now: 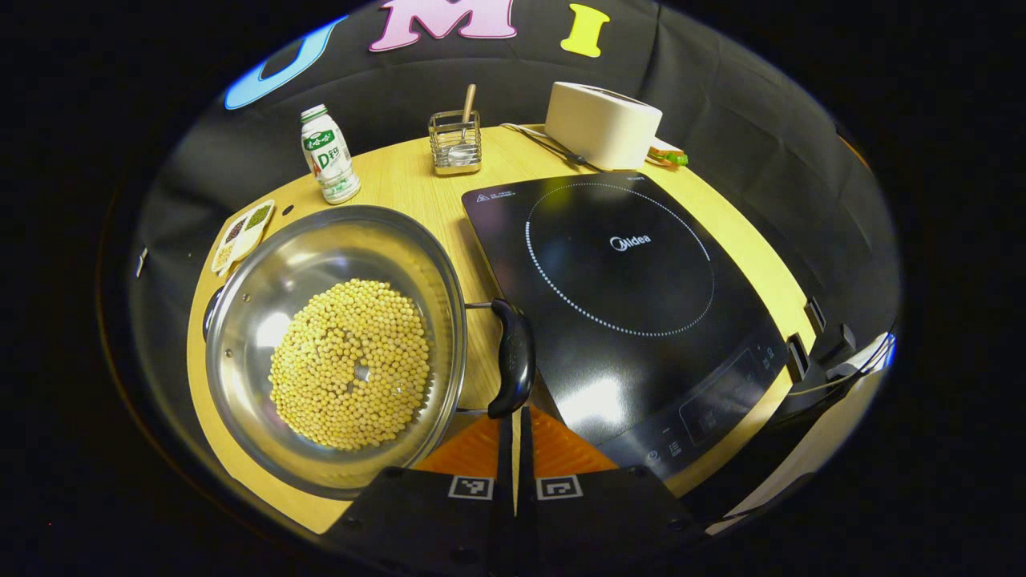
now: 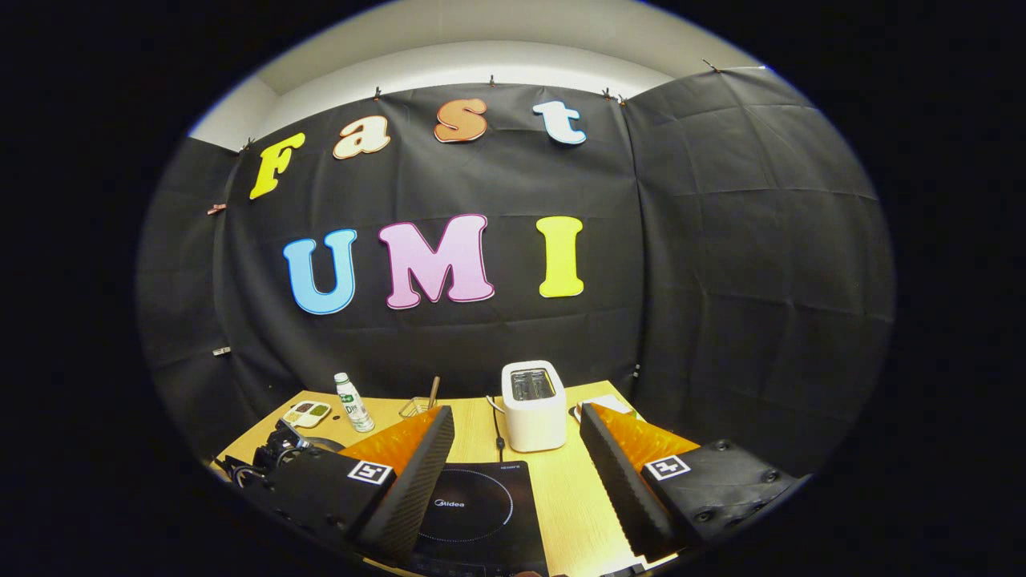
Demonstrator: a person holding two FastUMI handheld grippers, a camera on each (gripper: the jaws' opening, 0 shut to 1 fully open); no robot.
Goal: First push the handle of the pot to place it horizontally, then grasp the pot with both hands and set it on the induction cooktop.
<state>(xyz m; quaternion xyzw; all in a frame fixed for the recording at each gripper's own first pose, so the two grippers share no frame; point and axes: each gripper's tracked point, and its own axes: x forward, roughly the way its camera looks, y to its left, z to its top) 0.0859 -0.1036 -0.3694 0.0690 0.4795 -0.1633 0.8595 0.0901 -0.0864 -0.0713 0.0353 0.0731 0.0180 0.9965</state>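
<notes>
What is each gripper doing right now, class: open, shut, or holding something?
Left gripper: shut, empty, fingertips at the steel pot's black handle.
Right gripper: open, empty, above the black induction cooktop.

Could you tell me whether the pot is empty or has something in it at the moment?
Not empty. The pot sits lidless on the table, and a round layer of pale yellow beans covers most of its bottom.
</notes>
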